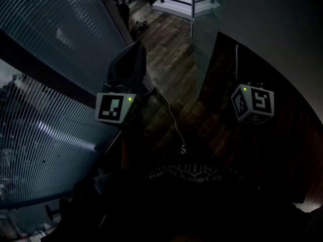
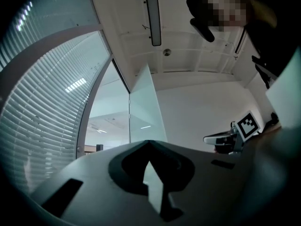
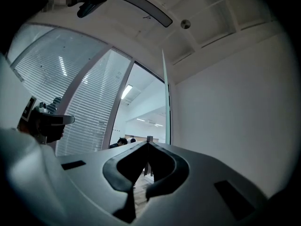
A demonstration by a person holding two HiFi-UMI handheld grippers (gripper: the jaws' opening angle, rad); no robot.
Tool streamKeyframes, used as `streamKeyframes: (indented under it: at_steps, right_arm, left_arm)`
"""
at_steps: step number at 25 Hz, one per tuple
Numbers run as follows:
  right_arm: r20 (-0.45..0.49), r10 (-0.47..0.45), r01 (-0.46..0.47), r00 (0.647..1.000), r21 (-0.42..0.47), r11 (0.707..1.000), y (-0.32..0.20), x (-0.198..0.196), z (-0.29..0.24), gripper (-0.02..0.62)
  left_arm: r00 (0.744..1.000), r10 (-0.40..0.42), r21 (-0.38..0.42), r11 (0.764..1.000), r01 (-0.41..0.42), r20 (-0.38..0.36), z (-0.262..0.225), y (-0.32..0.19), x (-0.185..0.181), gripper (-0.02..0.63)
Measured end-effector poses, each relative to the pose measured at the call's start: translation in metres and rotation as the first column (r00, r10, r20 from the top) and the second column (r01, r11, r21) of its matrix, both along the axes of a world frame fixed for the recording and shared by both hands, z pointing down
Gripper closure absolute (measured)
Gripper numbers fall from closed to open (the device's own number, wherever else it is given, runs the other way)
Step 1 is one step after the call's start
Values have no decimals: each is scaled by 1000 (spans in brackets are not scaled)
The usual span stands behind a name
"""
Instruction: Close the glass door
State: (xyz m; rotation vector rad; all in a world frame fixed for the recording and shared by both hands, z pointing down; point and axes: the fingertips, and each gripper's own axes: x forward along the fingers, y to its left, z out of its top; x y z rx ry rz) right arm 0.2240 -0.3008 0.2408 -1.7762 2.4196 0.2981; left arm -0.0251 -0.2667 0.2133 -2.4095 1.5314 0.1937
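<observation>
The glass door (image 1: 203, 44) stands open ahead, its edge toward me, close to the white wall (image 1: 272, 24) on the right. It rises just past the jaws in the left gripper view as a frosted panel (image 2: 146, 107), and in the right gripper view as a thin edge (image 3: 165, 102). My left gripper (image 2: 149, 142) is shut with nothing in it, and its marker cube (image 1: 116, 107) sits left of the door. My right gripper (image 3: 148, 143) is also shut and empty, its cube (image 1: 254, 103) to the right. Neither touches the door.
A striped frosted glass wall (image 1: 45, 84) runs along the left. The floor (image 1: 171, 59) is dark wood, with a white cable (image 1: 171, 115) lying on it. Through the doorway is a bright room with people (image 3: 121, 142) far off.
</observation>
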Motion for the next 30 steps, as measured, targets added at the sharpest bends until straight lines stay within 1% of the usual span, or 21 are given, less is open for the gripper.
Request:
streamKeyframes:
  at_steps: [5, 10, 14, 19, 22, 26, 30]
  right_arm:
    - [-1, -22, 22, 1000, -8, 1000, -39, 7, -1, 592]
    - [-5, -52, 52, 999, -19, 998, -64, 12, 5, 592]
    - [0, -51, 51, 999, -28, 998, -84, 15, 6, 592]
    - [-11, -53, 53, 999, -42, 998, -111, -5, -1, 592]
    - [-18, -56, 54, 998, -59, 997, -132, -17, 1, 592]
    - [-22, -24, 22, 999, -82, 996, -161, -28, -5, 589]
    - [-27, 6, -9, 1000, -108, 994, -190, -31, -5, 555]
  left_arm:
    - [1000, -26, -2, 1000, 26, -1, -3, -32, 7, 604]
    - [998, -56, -11, 998, 56, -5, 2, -51, 13, 604]
    - [998, -59, -21, 998, 59, 4, 3, -63, 15, 604]
    - [998, -64, -26, 998, 64, -6, -8, -86, -7, 604]
    - [999, -51, -18, 999, 51, -4, -11, -107, -18, 604]
    - [1000, -21, -32, 999, 21, -6, -22, -138, -35, 604]
    - [1000, -12, -27, 1000, 12, -8, -32, -163, -51, 604]
